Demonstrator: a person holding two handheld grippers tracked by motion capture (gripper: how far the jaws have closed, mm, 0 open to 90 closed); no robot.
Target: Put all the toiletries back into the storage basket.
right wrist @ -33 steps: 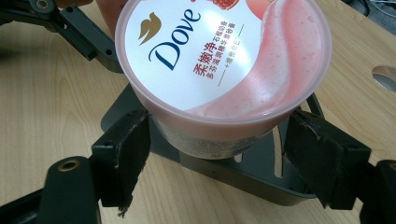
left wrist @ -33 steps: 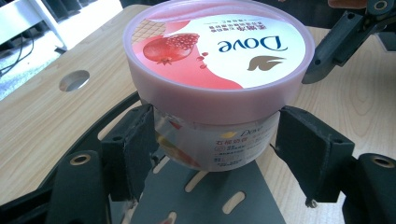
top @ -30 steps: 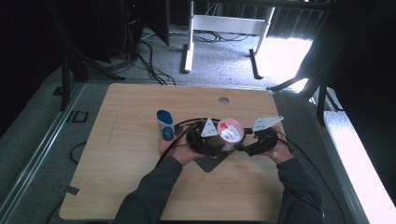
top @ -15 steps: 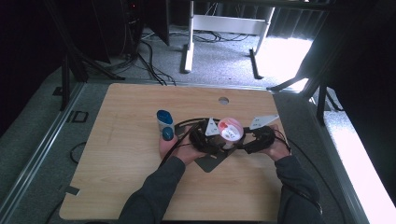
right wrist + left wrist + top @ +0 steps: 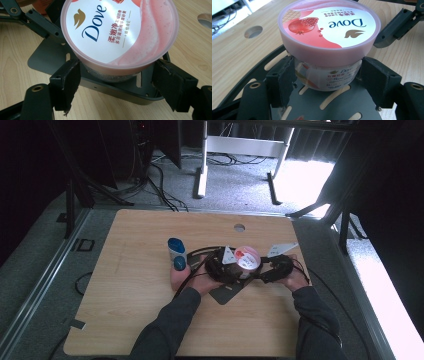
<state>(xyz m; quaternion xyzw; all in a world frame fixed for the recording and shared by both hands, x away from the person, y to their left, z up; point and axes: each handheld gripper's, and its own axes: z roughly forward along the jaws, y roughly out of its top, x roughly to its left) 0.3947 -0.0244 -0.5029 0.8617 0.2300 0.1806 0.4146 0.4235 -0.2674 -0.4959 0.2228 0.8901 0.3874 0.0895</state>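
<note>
Both tongs are set around one pink-lidded jar [image 5: 247, 259], which sits just right of the middle of the high view on a dark slotted plate [image 5: 226, 293] lying on the bench [image 5: 130, 285]. In the left gripper view, the left tongs [image 5: 327, 75] are seen closed on the jar's clear body under the lid [image 5: 329, 27], both pads touching it. In the right gripper view, the right tongs [image 5: 117, 75] stand wide: the left pad lies at the jar's wall, while a gap is seen at the right pad, so no grip is judged there.

If the right tongs are closed off-centre, the jar could be pushed sideways against the left grip and tipped. If the lid rim is caught instead of the body, the lid might be popped or the hold lost. The blue-capped bottle [image 5: 176, 251] standing to the left could be knocked by the left forearm.
</note>
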